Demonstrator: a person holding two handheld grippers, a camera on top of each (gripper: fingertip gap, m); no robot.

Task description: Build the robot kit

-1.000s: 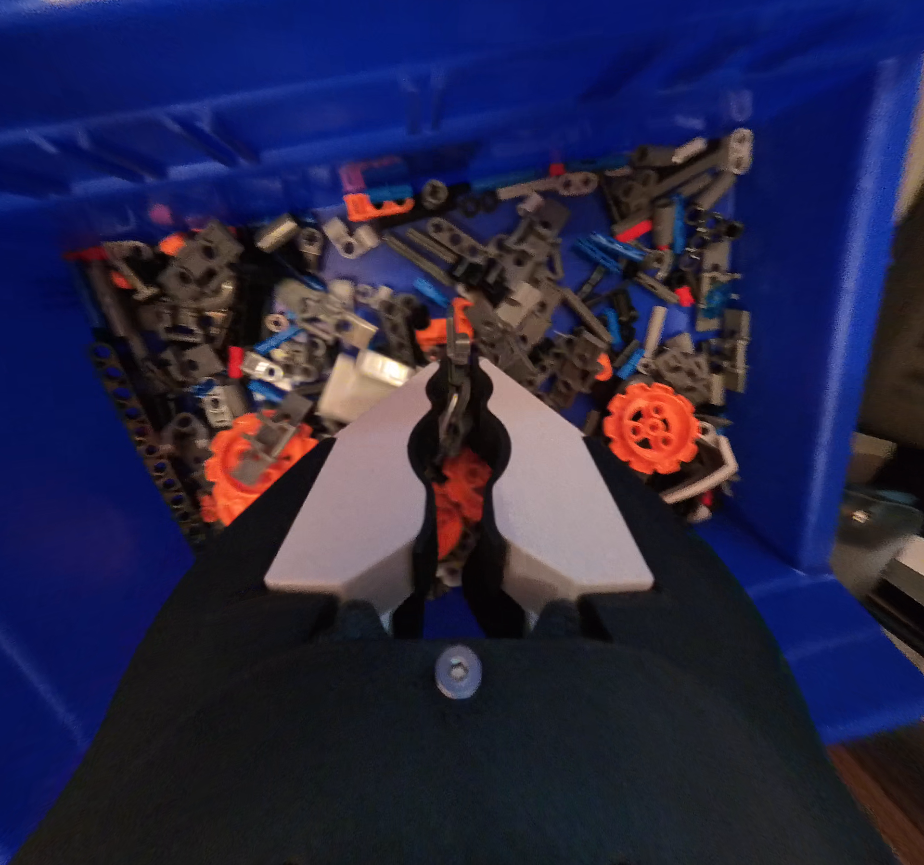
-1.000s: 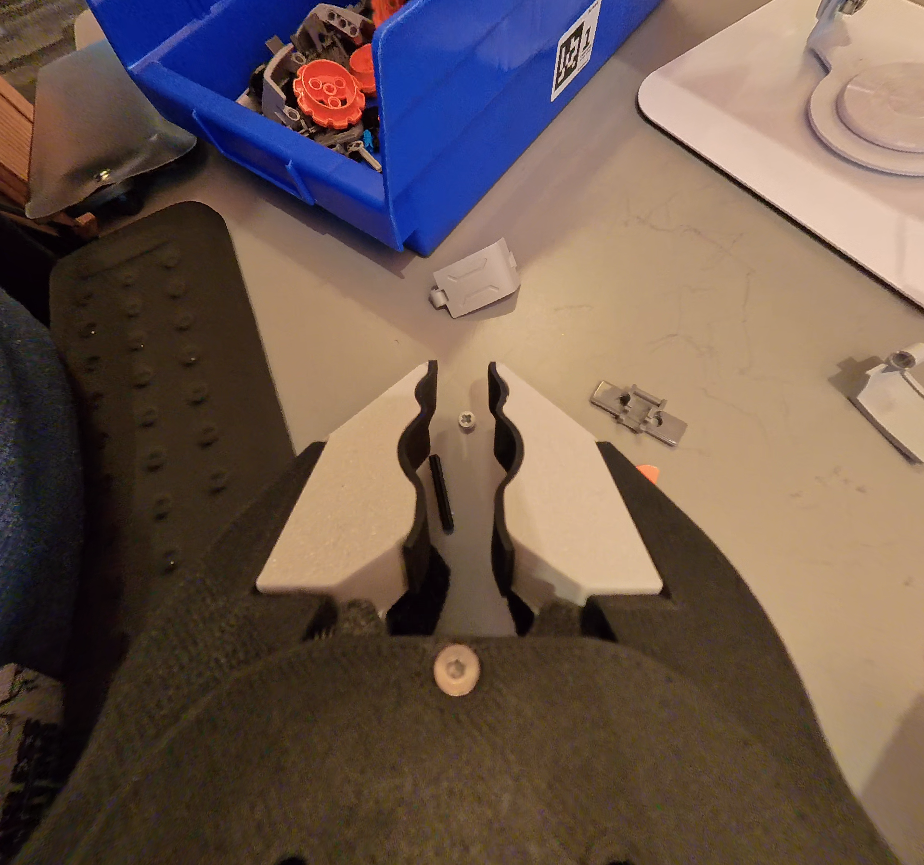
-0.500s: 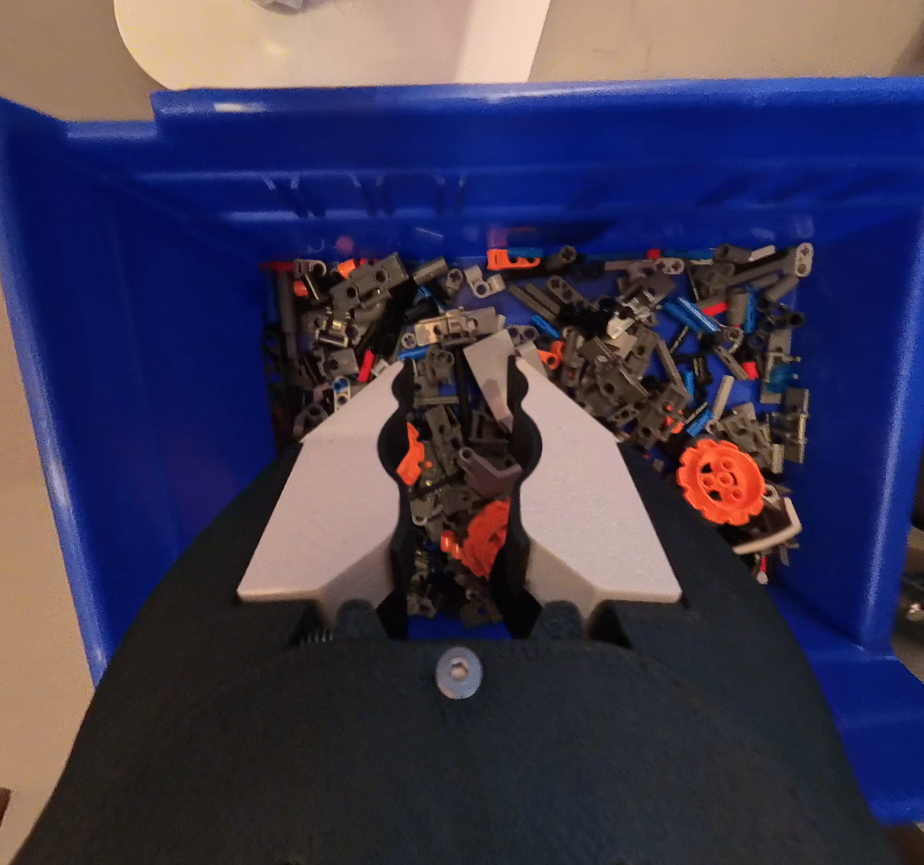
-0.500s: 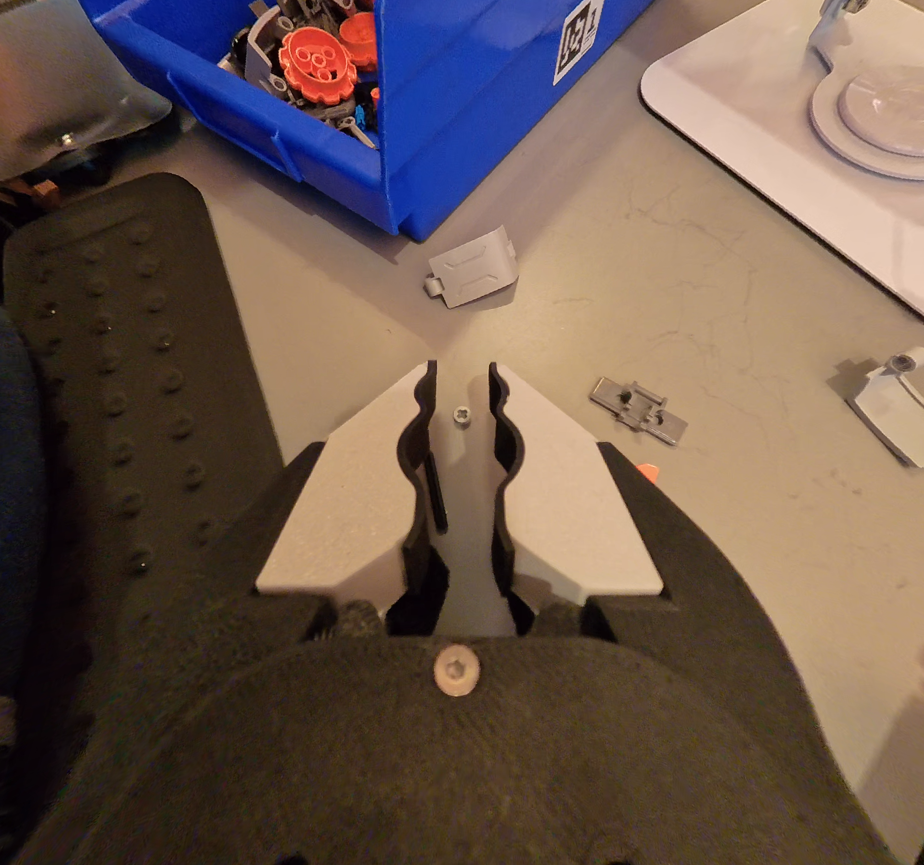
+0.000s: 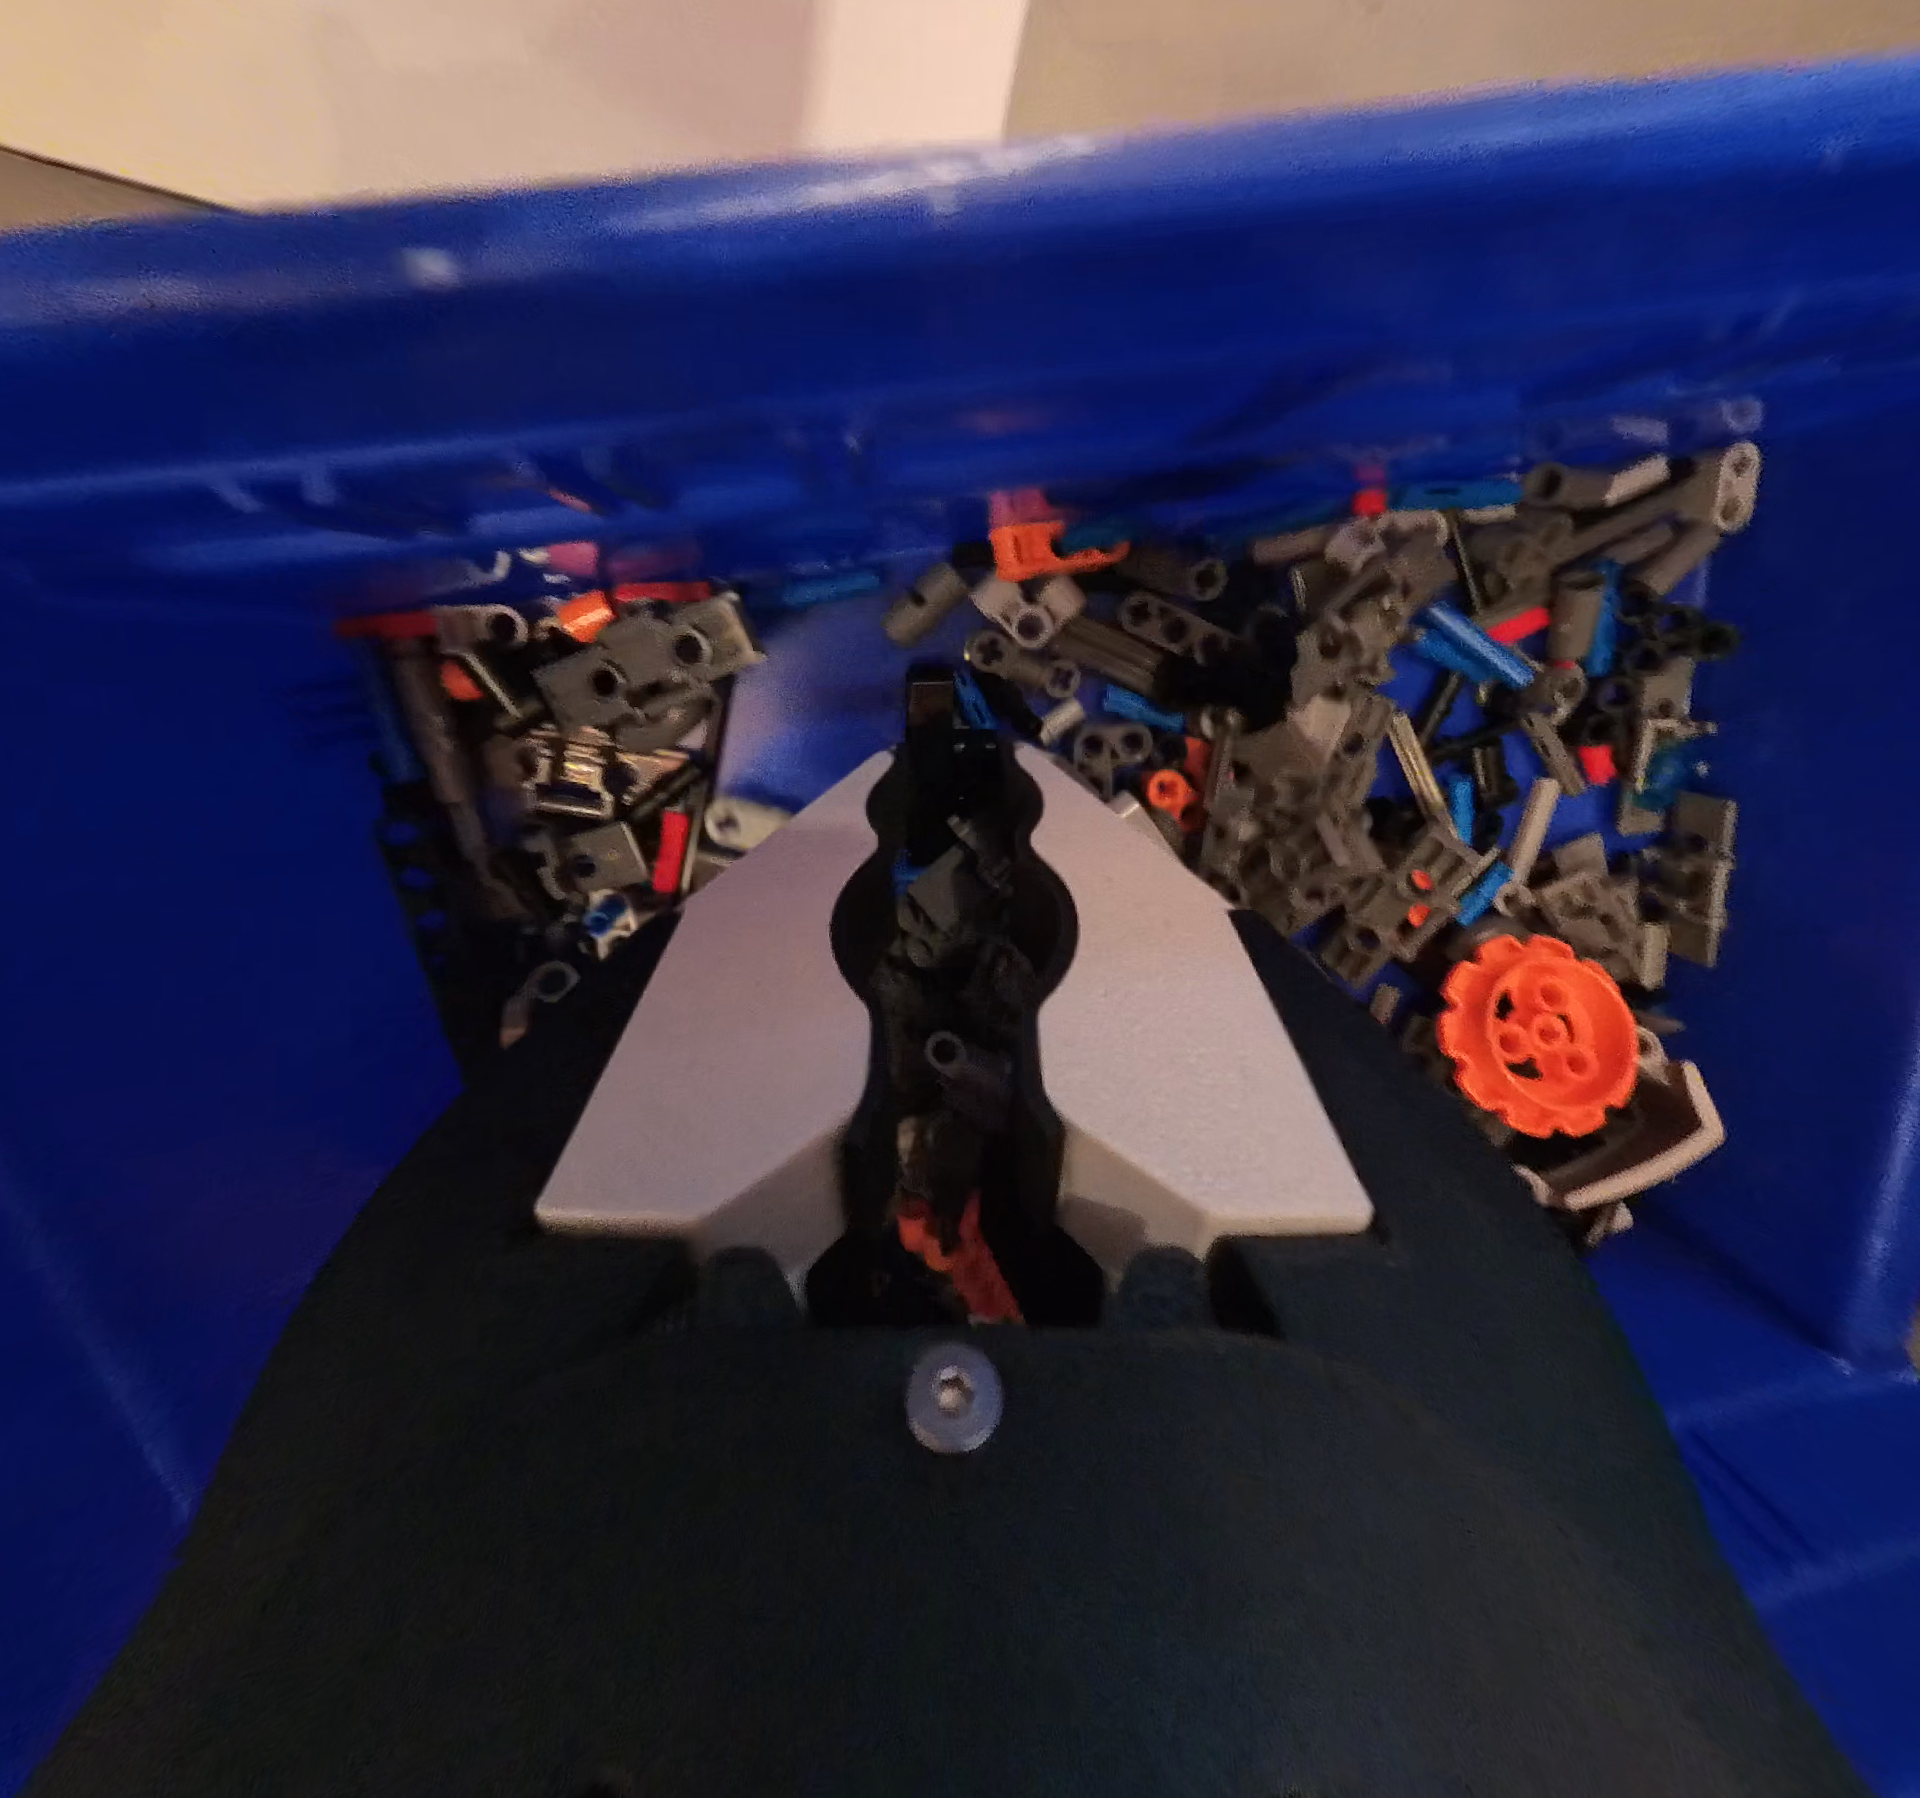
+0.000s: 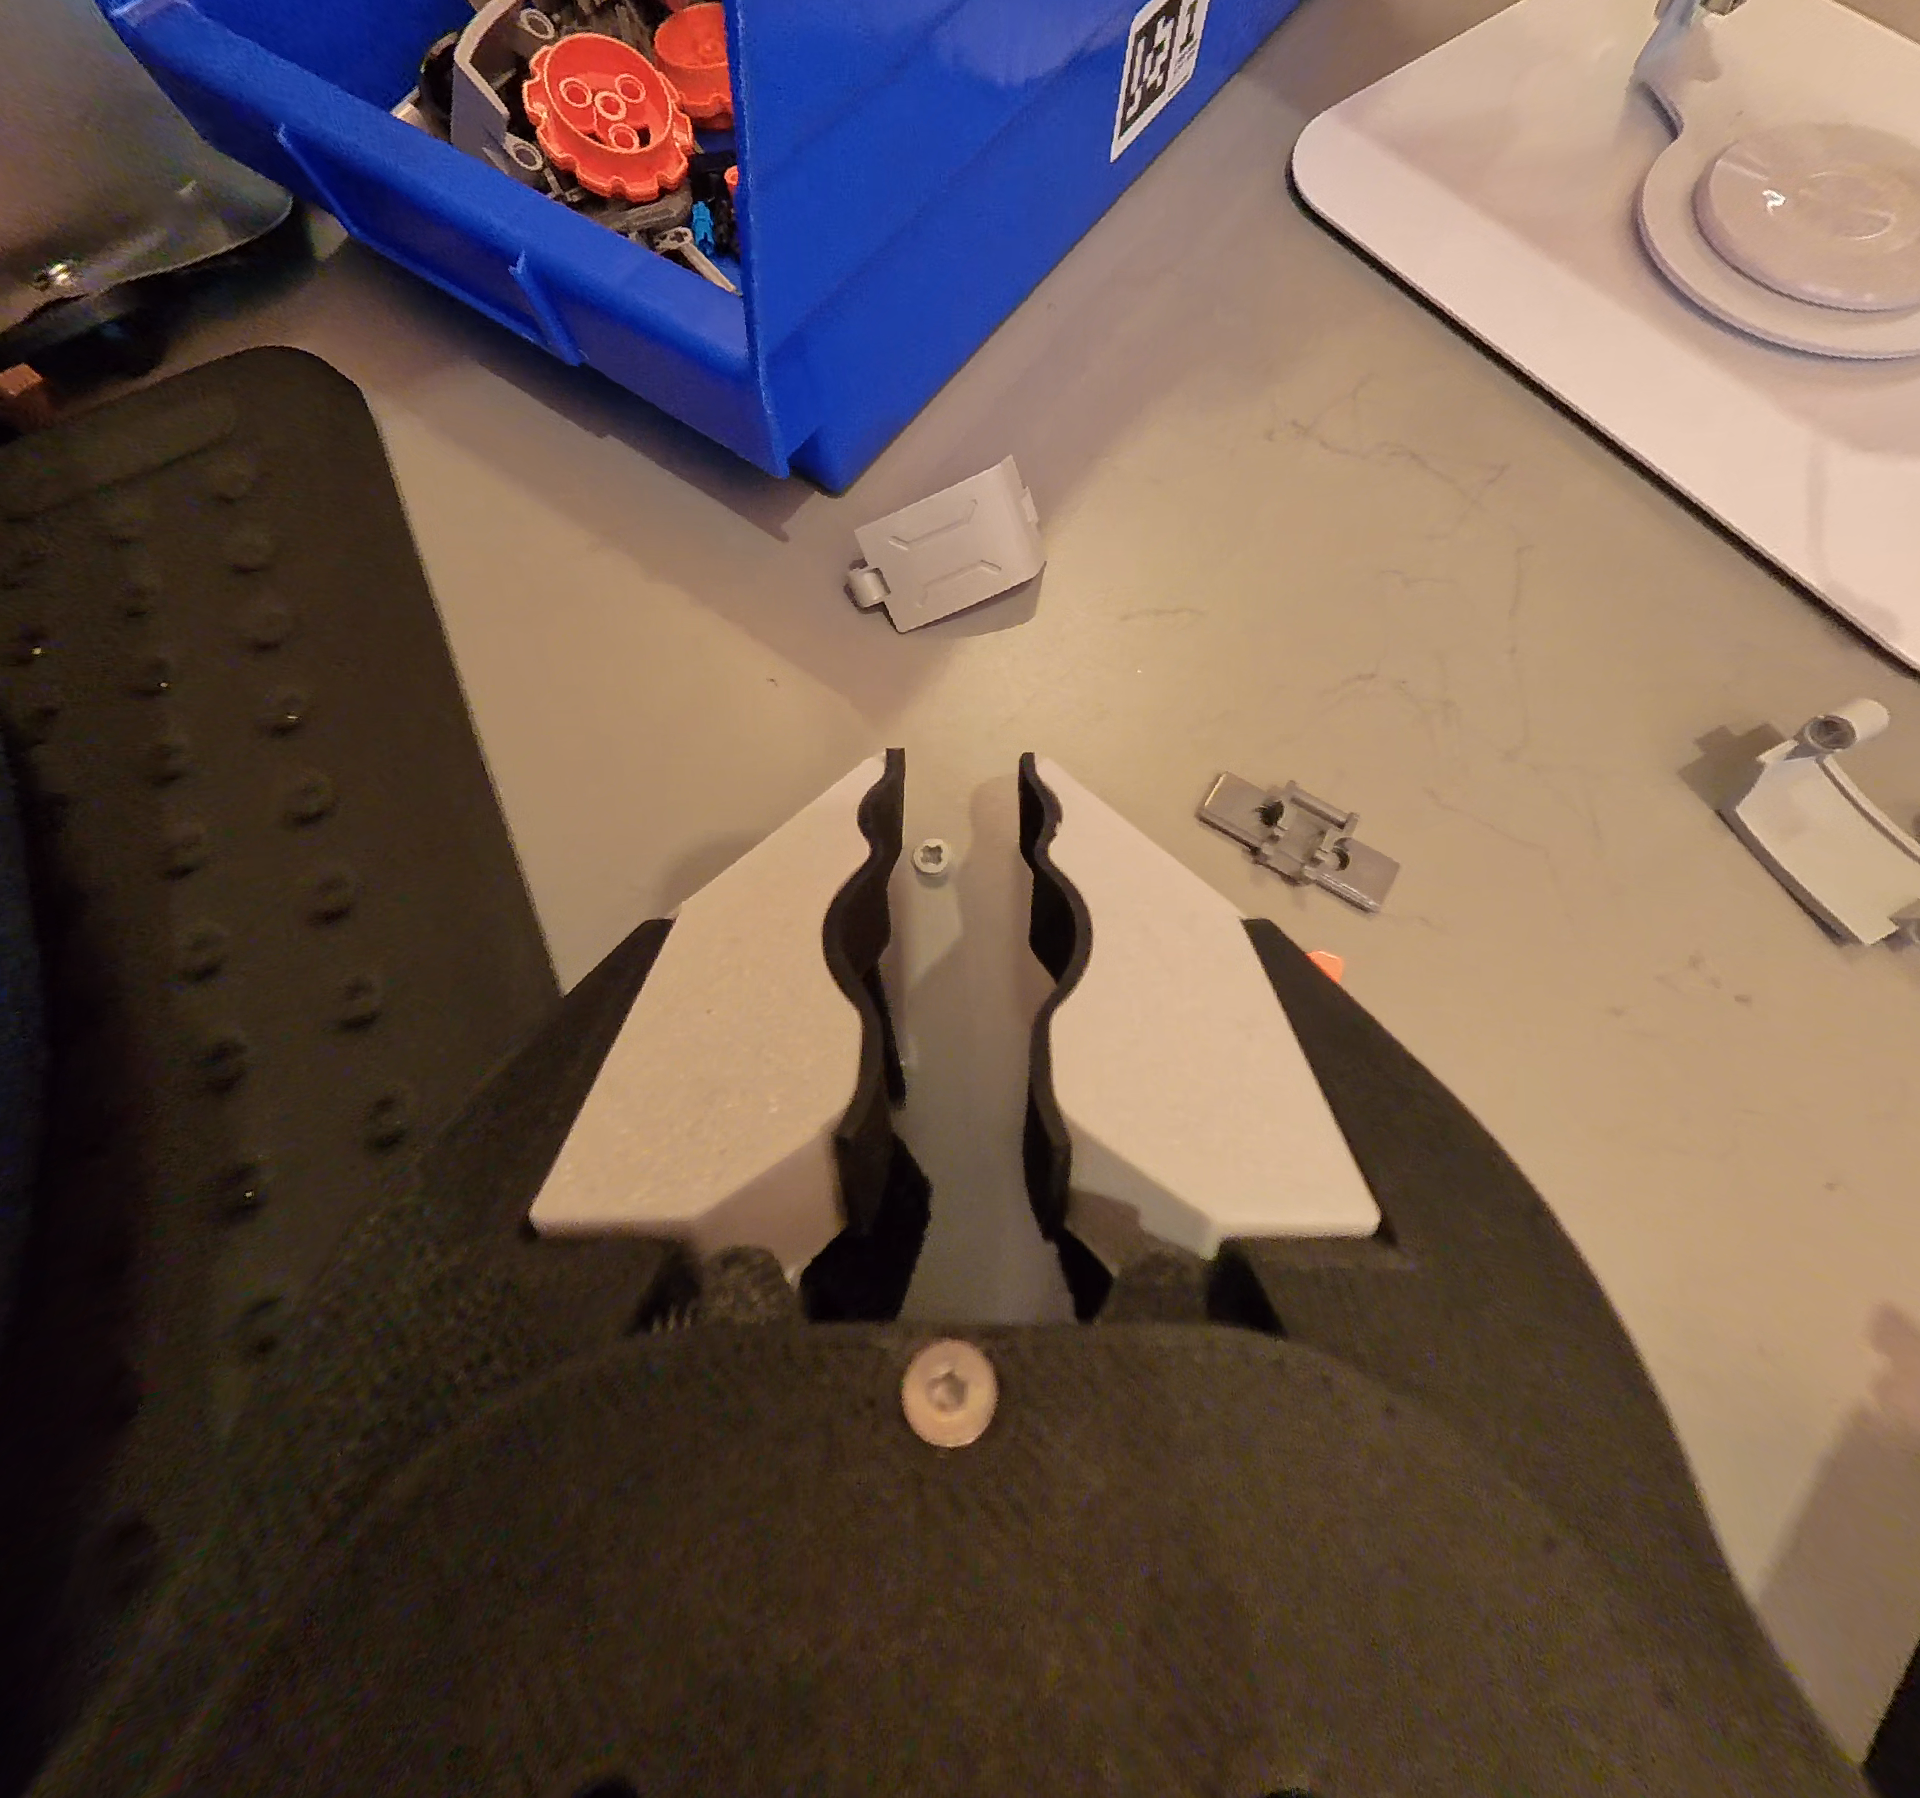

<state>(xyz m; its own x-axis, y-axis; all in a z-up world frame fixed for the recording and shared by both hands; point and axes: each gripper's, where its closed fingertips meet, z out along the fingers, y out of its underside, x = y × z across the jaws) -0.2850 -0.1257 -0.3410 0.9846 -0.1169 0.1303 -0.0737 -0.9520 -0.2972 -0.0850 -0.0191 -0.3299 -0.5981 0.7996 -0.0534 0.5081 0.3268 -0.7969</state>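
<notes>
A blue bin (image 6: 935, 221) ahead of the right claw (image 6: 961, 761) holds grey, black, blue and orange parts (image 5: 1351, 761), including an orange toothed wheel (image 5: 1538, 1036). Its sticker (image 6: 1169, 44) is black-and-white.

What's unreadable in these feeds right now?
- Left wrist view: black piece at the tips of the left tool is motion-blurred; kind unclear.
- Left wrist view: blue bin floor under the tool, hidden by its body.
- Right wrist view: bin's far end, cut off by the top edge.
</notes>
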